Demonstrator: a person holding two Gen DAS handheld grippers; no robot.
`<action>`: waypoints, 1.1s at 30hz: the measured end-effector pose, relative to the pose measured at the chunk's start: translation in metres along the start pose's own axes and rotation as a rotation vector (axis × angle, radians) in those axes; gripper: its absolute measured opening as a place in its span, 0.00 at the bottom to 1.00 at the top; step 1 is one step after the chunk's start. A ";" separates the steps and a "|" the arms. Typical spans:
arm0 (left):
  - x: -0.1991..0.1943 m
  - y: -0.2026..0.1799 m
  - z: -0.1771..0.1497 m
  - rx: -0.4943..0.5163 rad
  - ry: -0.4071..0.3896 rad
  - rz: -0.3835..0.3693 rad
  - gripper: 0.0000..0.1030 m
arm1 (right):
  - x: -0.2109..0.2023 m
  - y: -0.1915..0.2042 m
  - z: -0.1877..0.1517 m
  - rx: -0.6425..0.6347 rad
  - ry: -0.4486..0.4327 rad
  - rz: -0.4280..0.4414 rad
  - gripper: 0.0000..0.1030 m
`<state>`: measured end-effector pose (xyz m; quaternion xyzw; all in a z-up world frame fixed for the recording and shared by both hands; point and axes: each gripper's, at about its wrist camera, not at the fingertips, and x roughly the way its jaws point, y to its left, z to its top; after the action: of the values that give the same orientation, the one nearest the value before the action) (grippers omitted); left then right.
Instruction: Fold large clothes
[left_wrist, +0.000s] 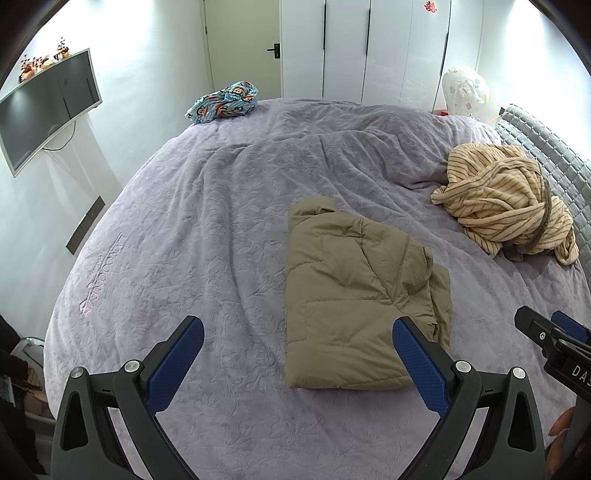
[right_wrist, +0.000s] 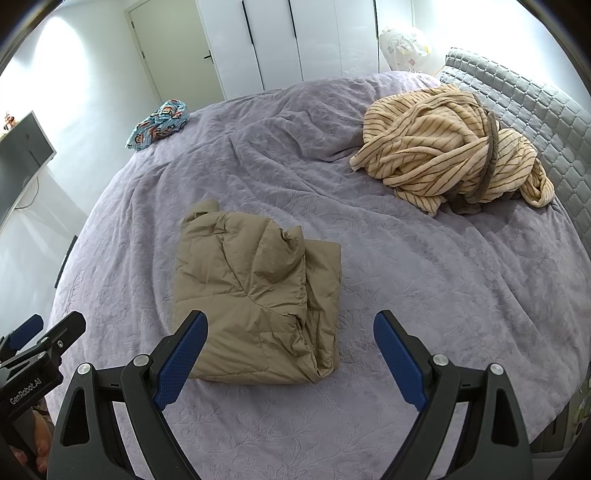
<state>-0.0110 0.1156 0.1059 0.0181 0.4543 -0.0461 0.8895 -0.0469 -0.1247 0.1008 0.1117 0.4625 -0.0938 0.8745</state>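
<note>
Through the left wrist camera we see our left tongs (left_wrist: 297, 334) gaping wide and empty above the lavender quilted bed (left_wrist: 207, 229), the folded khaki padded jacket (left_wrist: 354, 306) just ahead. Through the right, our right tongs (right_wrist: 290, 328) also spread wide, empty, the jacket (right_wrist: 258, 291) lying beyond them, a crumpled cream striped robe (right_wrist: 447, 147) well apart.

Folded jacket (left_wrist: 354, 295) on bed (left_wrist: 207, 229) (striped robe (left_wrist: 506, 199) behind, right).

folded tan puffer jacket (left_wrist: 354, 295): near corner sits behind a blue-padded finger (left_wrist: 417, 362)
other gripper (left_wrist: 554, 343): chopped off by the frame edge
stuff on the wall-mounted TV (left_wrist: 48, 59): too tiny to make out
</note>
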 end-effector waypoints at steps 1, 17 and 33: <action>0.000 0.000 0.000 -0.001 0.000 0.000 0.99 | 0.000 0.000 0.000 0.000 0.000 0.000 0.90; -0.002 0.006 0.006 0.000 -0.015 -0.002 0.99 | -0.001 0.000 0.000 0.001 -0.001 0.000 0.90; -0.003 0.008 0.009 -0.001 -0.020 -0.005 0.99 | -0.001 0.000 0.000 0.002 0.001 0.000 0.90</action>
<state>-0.0046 0.1228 0.1133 0.0161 0.4452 -0.0483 0.8940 -0.0479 -0.1243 0.1015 0.1127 0.4631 -0.0942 0.8741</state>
